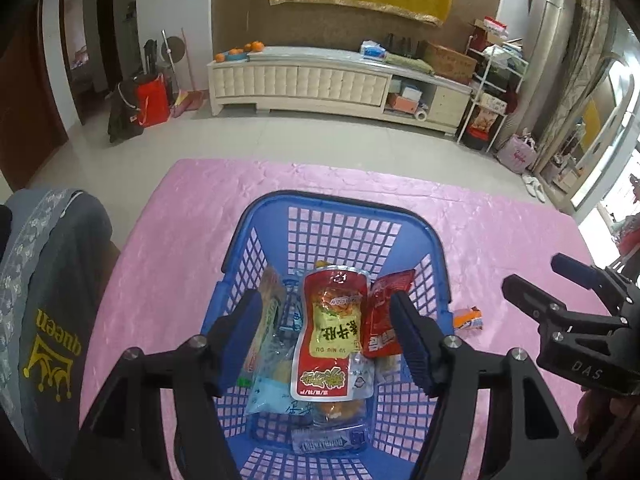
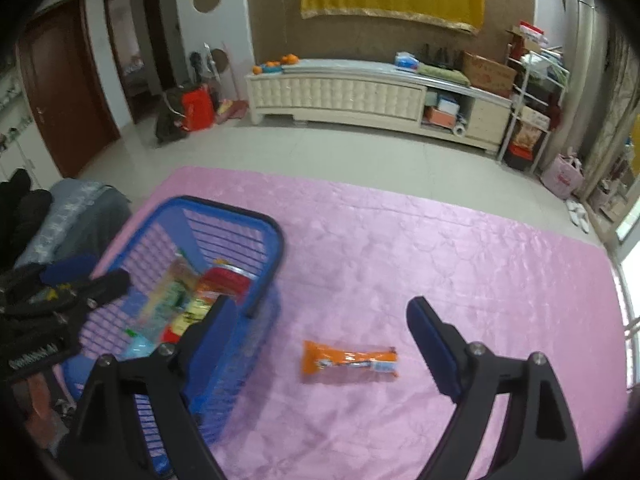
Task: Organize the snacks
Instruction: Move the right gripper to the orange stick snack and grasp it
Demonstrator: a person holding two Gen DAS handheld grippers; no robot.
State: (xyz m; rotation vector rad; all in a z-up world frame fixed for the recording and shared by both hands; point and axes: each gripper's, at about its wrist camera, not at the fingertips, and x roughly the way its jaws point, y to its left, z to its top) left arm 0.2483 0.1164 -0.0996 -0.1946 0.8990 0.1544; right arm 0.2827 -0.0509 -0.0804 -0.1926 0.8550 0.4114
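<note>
A blue plastic basket stands on the pink cloth and holds several snack packs, with a red and yellow pouch on top. My left gripper is open and empty just above the basket. An orange snack pack lies on the cloth to the right of the basket. It also shows in the left wrist view. My right gripper is open and empty, above the orange pack and a little nearer to me.
The pink cloth covers the table. A grey garment with "queen" printed on it lies at the left edge. Beyond the table are a tiled floor and a long white cabinet.
</note>
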